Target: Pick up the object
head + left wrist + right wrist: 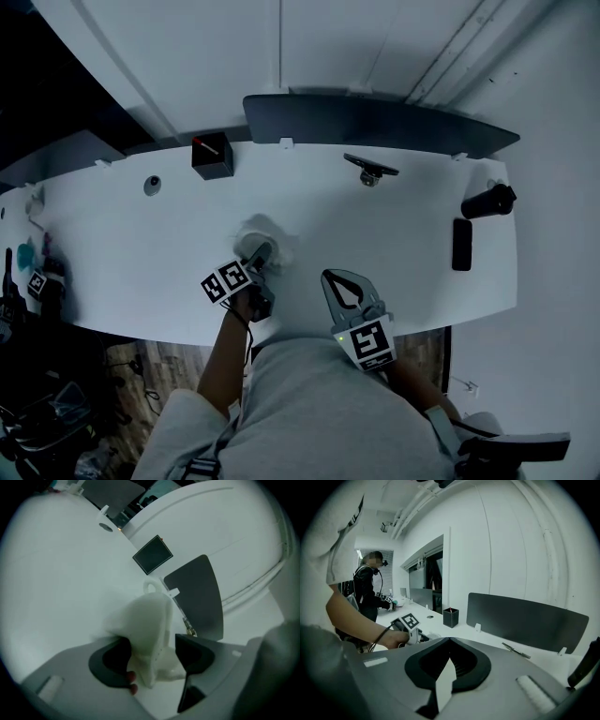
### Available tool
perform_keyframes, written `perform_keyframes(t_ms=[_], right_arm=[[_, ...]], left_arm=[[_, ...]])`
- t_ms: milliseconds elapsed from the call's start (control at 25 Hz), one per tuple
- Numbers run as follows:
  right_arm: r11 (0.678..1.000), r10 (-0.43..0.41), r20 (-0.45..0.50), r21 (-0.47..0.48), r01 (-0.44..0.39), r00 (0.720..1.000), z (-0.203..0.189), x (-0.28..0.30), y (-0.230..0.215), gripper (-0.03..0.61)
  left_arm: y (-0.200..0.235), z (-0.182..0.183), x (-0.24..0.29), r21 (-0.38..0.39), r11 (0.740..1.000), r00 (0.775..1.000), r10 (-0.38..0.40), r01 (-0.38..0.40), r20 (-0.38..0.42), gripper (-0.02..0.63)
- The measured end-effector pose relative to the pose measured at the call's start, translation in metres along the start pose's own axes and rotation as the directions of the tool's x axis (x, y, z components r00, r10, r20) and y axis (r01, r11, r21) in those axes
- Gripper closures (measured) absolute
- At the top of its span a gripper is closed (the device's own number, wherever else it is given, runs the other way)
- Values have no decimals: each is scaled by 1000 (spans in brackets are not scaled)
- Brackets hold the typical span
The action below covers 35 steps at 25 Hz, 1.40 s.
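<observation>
Left claw [152,645] jaws apart, crumpled white object [147,620] between them on white desk [56,573], right claw [449,641] closed together, empty

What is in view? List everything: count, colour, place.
long white desk: one, white, spans head view
crumpled soft white wad: one, white, near the front edge
square black pen cup: one, black, far edge
dark grey divider panel: one, grey, behind the desk
short black cylinder: one, black, right end
flat black rectangular slab: one, black, beside the cylinder
slim dark tool: one, dark, before the panel
round grey grommet: one, grey, left of the cup
standing person: one, dark top, background, right gripper view
left claw: one, grey, open, wad between its jaws
right claw: one, grey, shut, empty
</observation>
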State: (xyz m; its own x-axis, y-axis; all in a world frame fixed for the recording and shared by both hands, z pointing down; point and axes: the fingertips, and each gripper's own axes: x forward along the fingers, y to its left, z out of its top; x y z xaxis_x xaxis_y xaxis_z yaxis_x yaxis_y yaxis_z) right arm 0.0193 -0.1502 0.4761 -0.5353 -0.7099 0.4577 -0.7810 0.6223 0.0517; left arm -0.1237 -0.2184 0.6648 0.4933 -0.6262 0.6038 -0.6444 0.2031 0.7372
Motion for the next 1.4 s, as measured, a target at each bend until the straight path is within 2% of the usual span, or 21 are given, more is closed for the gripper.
perform_keyframes(t_ms=[40, 120, 320, 440, 640, 720, 840, 960, 1240, 1360, 1400], right_arm=[[1000, -1, -2, -1, 1, 1000, -1, 0, -1, 577], [1000, -3, -5, 17, 4, 1000, -3, 2, -2, 577], [1000, 0, -6, 28, 0, 1000, -4, 3, -2, 577], [1000, 5, -7, 23, -5, 1000, -3, 4, 0, 577], [1000, 19, -1, 10, -19, 1000, -1, 4, 3, 577], [1000, 24, 3, 5, -24, 1000, -1, 2, 4, 577], [1000, 31, 12, -4, -31, 999, 1, 2, 6, 577], [999, 38, 22, -17, -38, 999, 4, 2, 7, 577], [998, 46, 56, -33, -44, 997, 12, -7, 5, 577], [998, 58, 85, -39, -55, 995, 14, -18, 4, 577], [997, 67, 101, -53, -62, 993, 16, -22, 3, 577]], left_arm=[[0, 1, 3, 19, 1000, 1000, 2, -2, -5, 330], [1, 0, 7, 61, 998, 1000, 3, -3, -10, 427], [-8, 0, 6, 114, 993, 998, -46, 43, 32, 462], [-19, 3, 0, 174, 983, 995, -71, 59, 63, 476], [-49, 17, -21, 339, 938, 979, -127, 68, 156, 477], [-68, 23, -34, 429, 902, 969, -150, 53, 195, 477], [-100, 30, -57, 575, 818, 950, -192, 16, 247, 477], [-133, 33, -83, 675, 738, 923, -249, -15, 293, 477], [-200, 26, -147, 840, 534, 857, -385, -95, 342, 477], [-223, 18, -177, 873, 473, 817, -452, -122, 358, 477], [-226, 13, -184, 881, 453, 812, -459, -136, 361, 477]])
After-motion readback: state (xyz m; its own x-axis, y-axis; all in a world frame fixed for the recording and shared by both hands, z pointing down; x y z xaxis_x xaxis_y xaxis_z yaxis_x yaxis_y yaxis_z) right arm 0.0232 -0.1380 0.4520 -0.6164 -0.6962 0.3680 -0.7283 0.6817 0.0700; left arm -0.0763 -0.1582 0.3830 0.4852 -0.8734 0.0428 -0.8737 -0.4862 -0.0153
